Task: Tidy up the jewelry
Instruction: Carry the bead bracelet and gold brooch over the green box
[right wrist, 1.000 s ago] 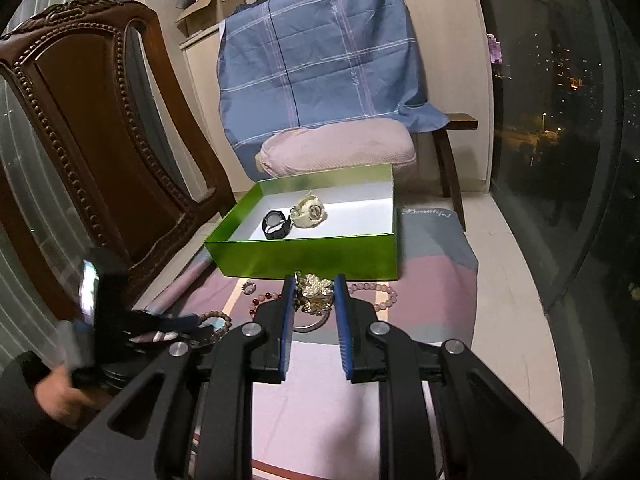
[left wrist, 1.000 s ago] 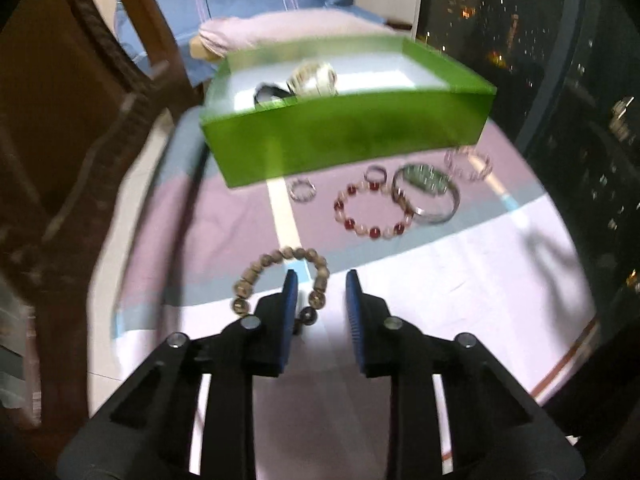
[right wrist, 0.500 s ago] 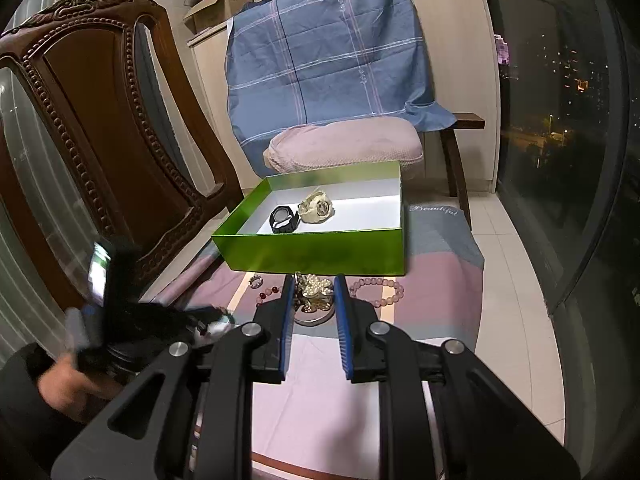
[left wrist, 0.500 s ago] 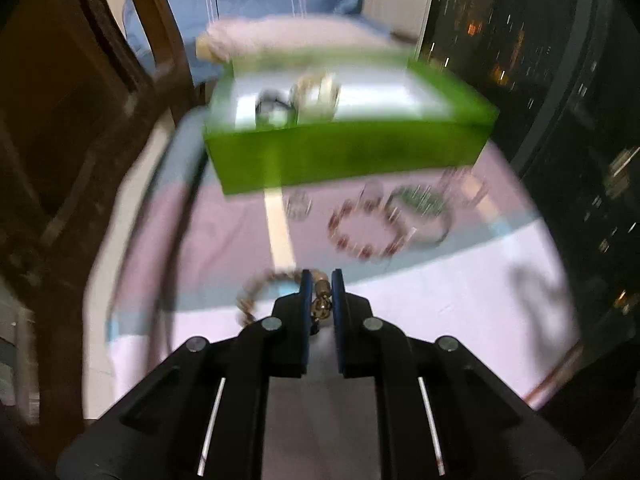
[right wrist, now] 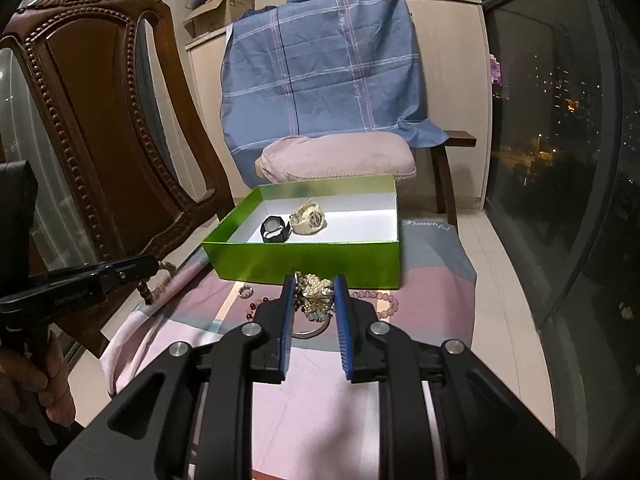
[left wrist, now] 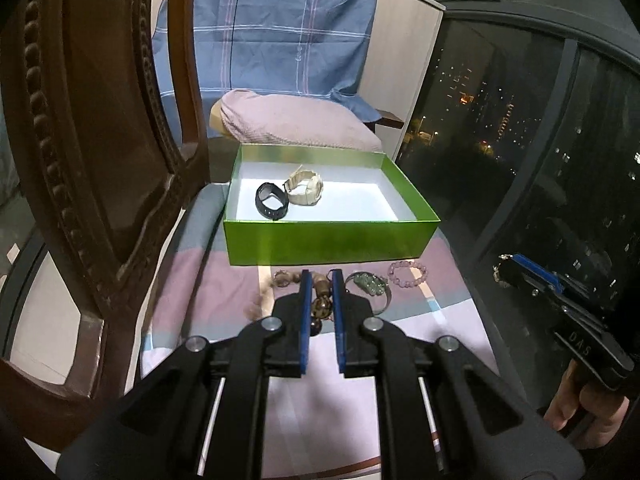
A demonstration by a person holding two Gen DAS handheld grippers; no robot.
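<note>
Left wrist view first: my left gripper [left wrist: 319, 289] is clamped on the brown bead bracelet [left wrist: 321, 304], a couple of beads pinched between the blue pads while the loose rest of the strand sags to the left of the fingers, above the striped cloth [left wrist: 408, 354]. My right gripper [right wrist: 314, 294] is closed on a gold flower ornament [right wrist: 316, 292], its petals bunched between the pads.

Just beyond my left fingers lie the silver bangle with a green stone [left wrist: 370, 286] and a pink bead bracelet [left wrist: 408, 275], both on the cloth in front of the green box [left wrist: 328, 242]. Inside the box a black watch [left wrist: 272, 201] and a cream watch [left wrist: 305, 189] sit side by side near the left end; the right half of its white floor is bare.

By my judgement the bead strand is light and limp, strung on a cord, so it will swing and could slide bead by bead if my grip slackens; holding across two beads, as now, seems safest. The ornament looks rigid but delicate, with thin petals that could bend, so a gentle squeeze at its thick middle suits it best.
</note>
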